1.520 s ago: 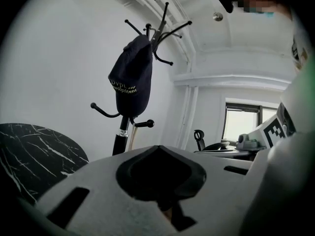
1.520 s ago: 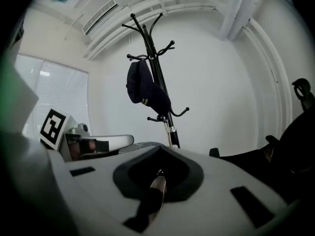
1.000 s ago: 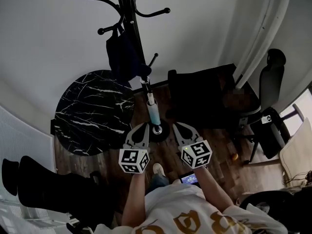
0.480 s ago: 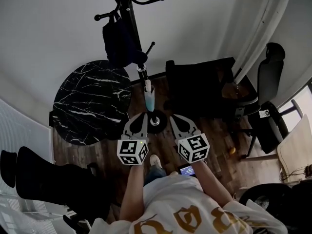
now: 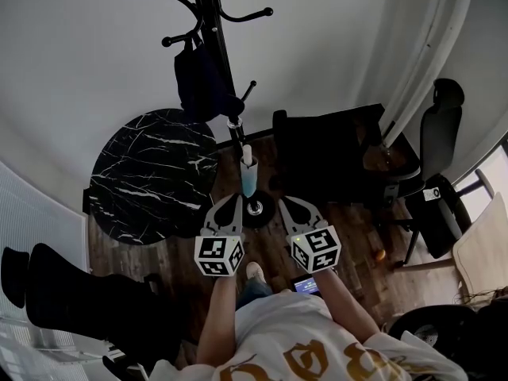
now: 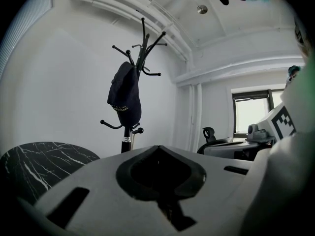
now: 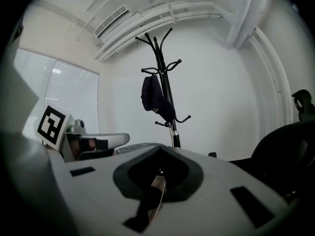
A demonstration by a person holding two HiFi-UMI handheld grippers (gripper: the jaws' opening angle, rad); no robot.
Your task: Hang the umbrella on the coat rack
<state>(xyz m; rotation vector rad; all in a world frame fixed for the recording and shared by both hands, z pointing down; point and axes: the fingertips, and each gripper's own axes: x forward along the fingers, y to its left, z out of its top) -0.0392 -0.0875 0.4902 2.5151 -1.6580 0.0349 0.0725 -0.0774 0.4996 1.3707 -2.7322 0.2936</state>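
A dark folded umbrella (image 5: 202,82) hangs from a hook on the black coat rack (image 5: 216,34) by the white wall. It also shows in the left gripper view, umbrella (image 6: 125,95), and in the right gripper view, umbrella (image 7: 156,100). My left gripper (image 5: 225,211) and right gripper (image 5: 296,210) are side by side in front of me, well short of the rack's round base (image 5: 255,210). Both are shut with nothing held. Each gripper view has its jaws closed together across the bottom, pointing toward the rack.
A round black marble table (image 5: 151,181) stands left of the rack. A dark cabinet (image 5: 329,153) and an office chair (image 5: 438,137) are to the right. Dark bulky items (image 5: 79,300) lie at the lower left. The floor is wood.
The head view drifted slightly, so the rack sits a little lower in the frame. Both grippers stay shut and side by side. The umbrella hangs as before.
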